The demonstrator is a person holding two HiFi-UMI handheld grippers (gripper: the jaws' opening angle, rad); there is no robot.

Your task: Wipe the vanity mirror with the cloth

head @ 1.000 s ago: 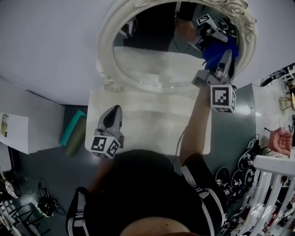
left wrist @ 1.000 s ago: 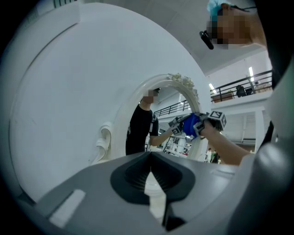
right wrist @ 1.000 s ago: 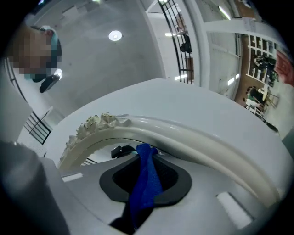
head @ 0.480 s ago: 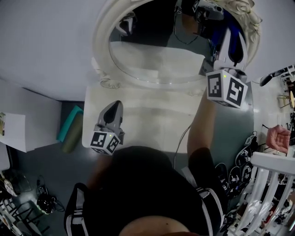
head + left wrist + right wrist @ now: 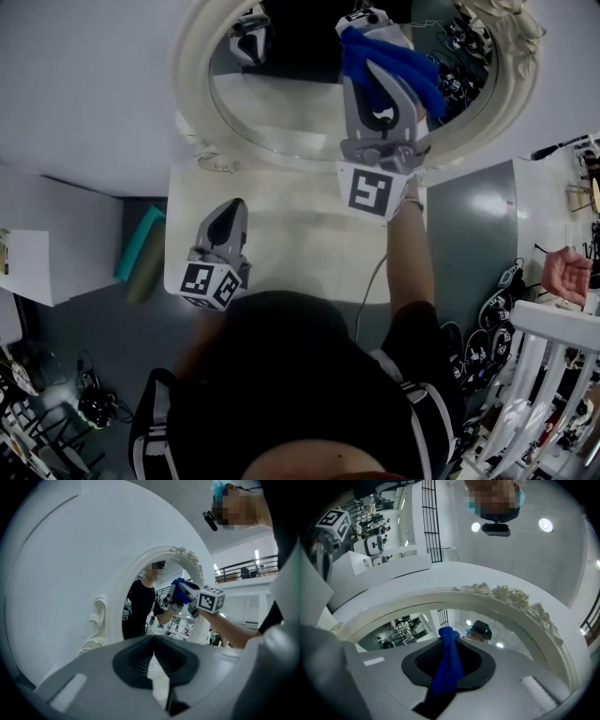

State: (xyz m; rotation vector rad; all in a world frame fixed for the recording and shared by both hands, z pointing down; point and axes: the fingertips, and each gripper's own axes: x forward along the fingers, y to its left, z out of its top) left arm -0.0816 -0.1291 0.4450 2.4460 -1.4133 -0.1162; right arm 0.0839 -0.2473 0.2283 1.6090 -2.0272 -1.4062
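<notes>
Cloth (image 5: 422, 80), blue, is pinched between the jaws of your right gripper (image 5: 450, 644), held at the glass of the oval, white-framed mirror (image 5: 281, 103) at the top of the head view. Your left gripper (image 5: 230, 214) hangs lower left over the white table (image 5: 300, 234), jaws together on nothing.

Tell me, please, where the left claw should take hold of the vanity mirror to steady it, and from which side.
Probably the white frame, low on its left edge by the scroll ornament, approached from the left. The rim is raised there, the left claw would keep clear of the glass, and the right claw holds the cloth further right.
</notes>
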